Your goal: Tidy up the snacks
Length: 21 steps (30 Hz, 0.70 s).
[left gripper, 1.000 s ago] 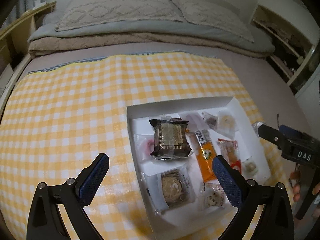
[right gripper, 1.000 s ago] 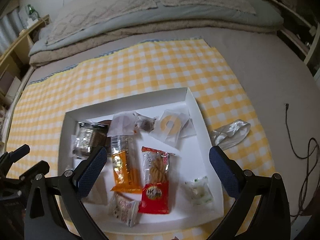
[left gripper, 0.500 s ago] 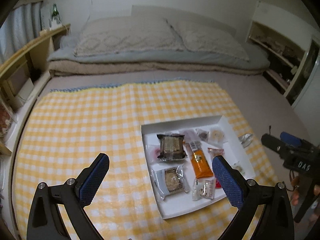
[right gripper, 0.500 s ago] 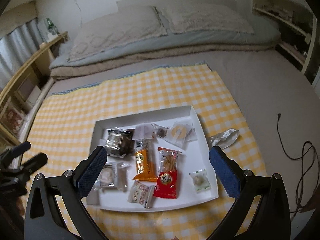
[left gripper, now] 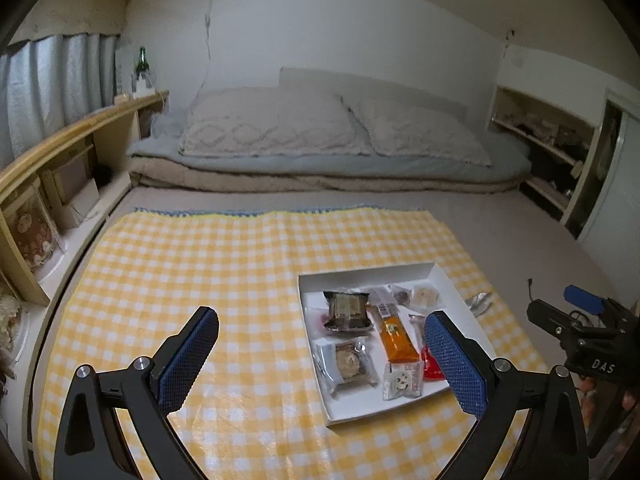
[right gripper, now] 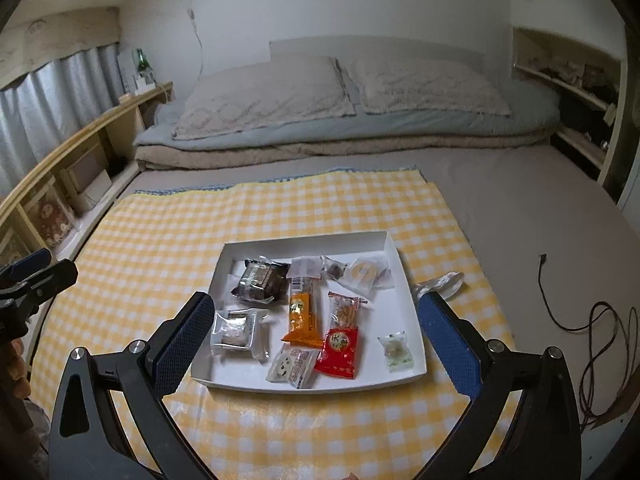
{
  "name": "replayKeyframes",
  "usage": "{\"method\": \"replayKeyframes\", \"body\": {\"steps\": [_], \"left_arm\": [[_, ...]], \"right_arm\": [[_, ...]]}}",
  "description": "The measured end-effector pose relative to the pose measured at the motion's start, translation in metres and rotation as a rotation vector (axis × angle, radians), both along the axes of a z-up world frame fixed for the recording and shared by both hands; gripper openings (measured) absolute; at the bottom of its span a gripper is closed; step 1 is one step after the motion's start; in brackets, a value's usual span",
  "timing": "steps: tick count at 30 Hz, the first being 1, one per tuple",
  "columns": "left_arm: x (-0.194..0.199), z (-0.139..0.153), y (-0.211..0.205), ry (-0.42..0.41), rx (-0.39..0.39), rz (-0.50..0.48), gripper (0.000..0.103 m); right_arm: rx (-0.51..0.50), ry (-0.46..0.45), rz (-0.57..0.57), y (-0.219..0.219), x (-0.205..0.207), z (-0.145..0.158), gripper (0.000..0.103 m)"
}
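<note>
Both the left gripper (left gripper: 320, 356) and right gripper (right gripper: 312, 336) hung spread and empty above the cloth (right gripper: 168, 240), where the snack tray (right gripper: 404, 268) sat near its right edge with one wrapper (right gripper: 440, 282) outside, best approached slowly from above.

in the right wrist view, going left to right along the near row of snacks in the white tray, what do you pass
Clear-wrapped silver snack → white printed cookie packet → red cracker packet → small green-and-white candy, all lying in the white tray.
</note>
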<state>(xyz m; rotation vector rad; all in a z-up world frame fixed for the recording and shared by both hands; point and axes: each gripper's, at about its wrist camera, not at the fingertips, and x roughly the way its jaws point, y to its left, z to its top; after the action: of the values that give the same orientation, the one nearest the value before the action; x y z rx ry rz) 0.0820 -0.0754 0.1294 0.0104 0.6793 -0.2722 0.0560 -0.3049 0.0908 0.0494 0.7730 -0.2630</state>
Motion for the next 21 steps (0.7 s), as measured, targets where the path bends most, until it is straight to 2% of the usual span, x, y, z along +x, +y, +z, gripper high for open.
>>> {"method": "replayKeyframes", "body": {"steps": [8, 16, 21], "left_arm": [[-0.054, -0.015, 0.001, -0.068, 0.013, -0.001, 0.103], [-0.103, -0.039, 0.013, -0.087, 0.014, 0.031, 0.103], [-0.12, -0.048, 0.018, -0.071, 0.011, 0.024, 0.103]], "right_arm": [[-0.054, -0.084, 0.033, 0.023, -0.042, 0.004, 0.103], [-0.122, -0.14, 0.042, 0.042, -0.078, -0.004, 0.103], [-0.137, -0.155, 0.029, 0.046, -0.098, -0.013, 0.103]]}}
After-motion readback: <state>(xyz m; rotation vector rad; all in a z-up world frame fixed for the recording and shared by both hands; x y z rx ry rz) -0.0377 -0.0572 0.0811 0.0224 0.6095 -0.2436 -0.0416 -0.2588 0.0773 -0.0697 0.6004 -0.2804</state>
